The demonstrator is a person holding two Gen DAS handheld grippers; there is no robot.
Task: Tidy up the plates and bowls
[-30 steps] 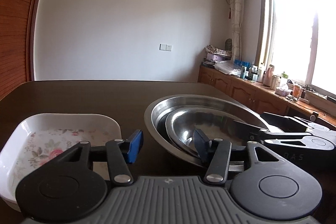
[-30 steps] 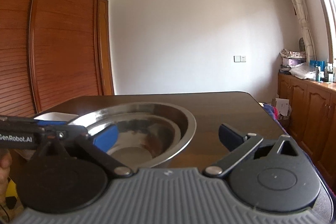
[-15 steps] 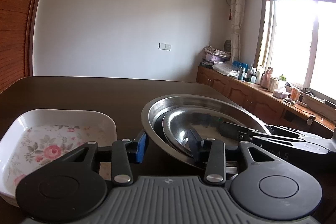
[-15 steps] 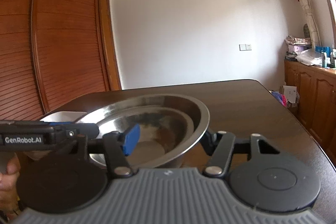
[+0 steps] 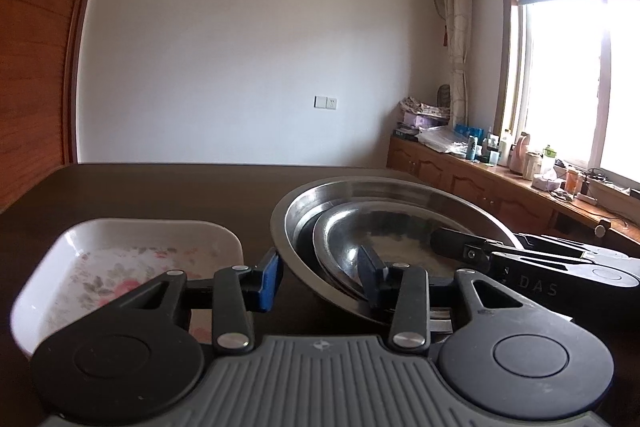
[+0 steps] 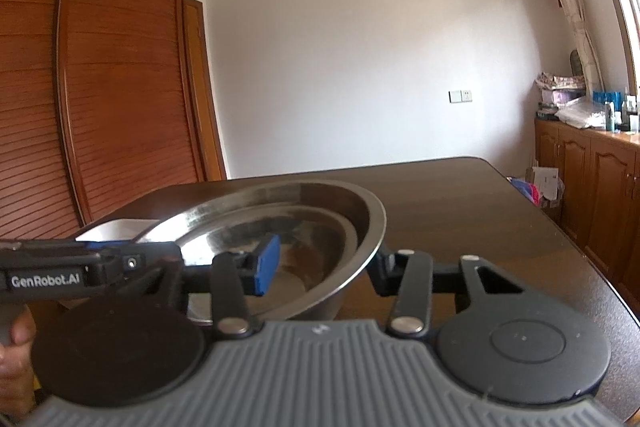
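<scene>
Steel bowls [image 5: 384, 223], the smaller nested inside the larger, sit on the dark surface [image 5: 160, 187] beside a white floral dish [image 5: 132, 251]. Left gripper [image 5: 320, 277] jaws have just been closing and straddle the near left rim. Right gripper [image 6: 326, 265] jaws have just been closing and straddle the right rim; pad contact cannot be told.

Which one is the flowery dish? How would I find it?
Look at the dark wooden table. Beside the big shiny metal bowl lies the flowery dish. It is the only white one, squarish with rounded corners and pink flowers painted inside.
</scene>
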